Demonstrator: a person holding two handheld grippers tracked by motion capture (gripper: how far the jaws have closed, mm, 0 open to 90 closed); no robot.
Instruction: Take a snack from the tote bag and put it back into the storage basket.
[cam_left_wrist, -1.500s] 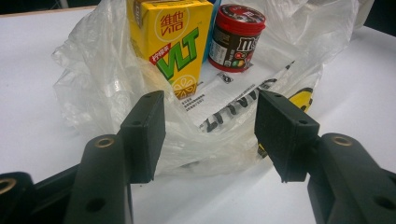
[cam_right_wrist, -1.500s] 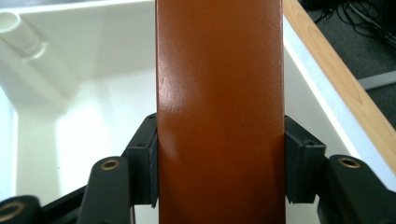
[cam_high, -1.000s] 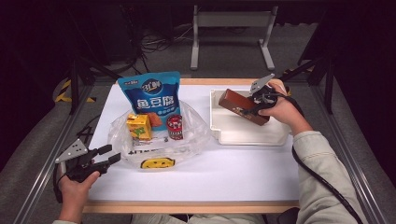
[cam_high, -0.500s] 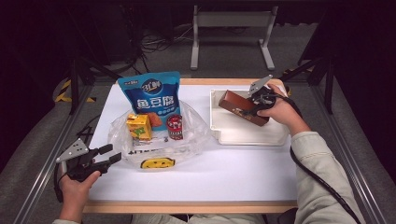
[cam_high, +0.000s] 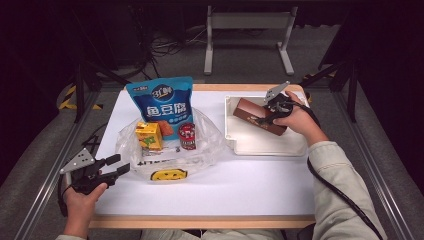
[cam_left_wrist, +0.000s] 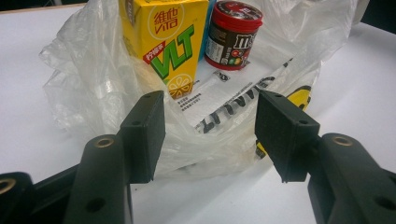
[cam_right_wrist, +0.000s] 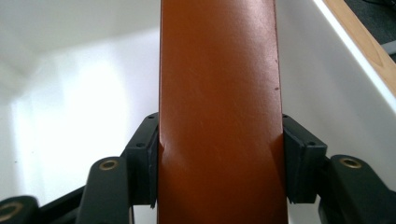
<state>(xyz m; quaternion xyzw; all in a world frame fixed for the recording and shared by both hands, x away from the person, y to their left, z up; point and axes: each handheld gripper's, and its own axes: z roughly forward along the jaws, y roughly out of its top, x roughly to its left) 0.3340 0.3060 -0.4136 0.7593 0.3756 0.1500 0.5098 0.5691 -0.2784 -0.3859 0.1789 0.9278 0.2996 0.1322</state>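
My right gripper (cam_high: 264, 119) is shut on a brown box (cam_high: 256, 116), held tilted over the white tray (cam_high: 272, 146) at the table's right. In the right gripper view both pads press the brown box (cam_right_wrist: 217, 116) from the sides above the tray floor (cam_right_wrist: 79, 102). My left gripper (cam_high: 116, 165) rests open at the near left edge, just short of a clear plastic bag (cam_high: 200, 155). In the left gripper view its open jaws frame the bag (cam_left_wrist: 93, 88), which holds a yellow drink carton (cam_left_wrist: 166, 42) and a red-lidded candy jar (cam_left_wrist: 232, 33).
A blue snack pouch (cam_high: 161, 100) lies behind the carton (cam_high: 149, 135) and jar (cam_high: 187, 135) on the white tabletop (cam_high: 240, 185). A wooden edge runs along the front and back. A metal stand (cam_high: 247, 37) is on the floor beyond the table.
The right gripper with the brown box has shifted only slightly over the tray. The left gripper has stayed where it was.
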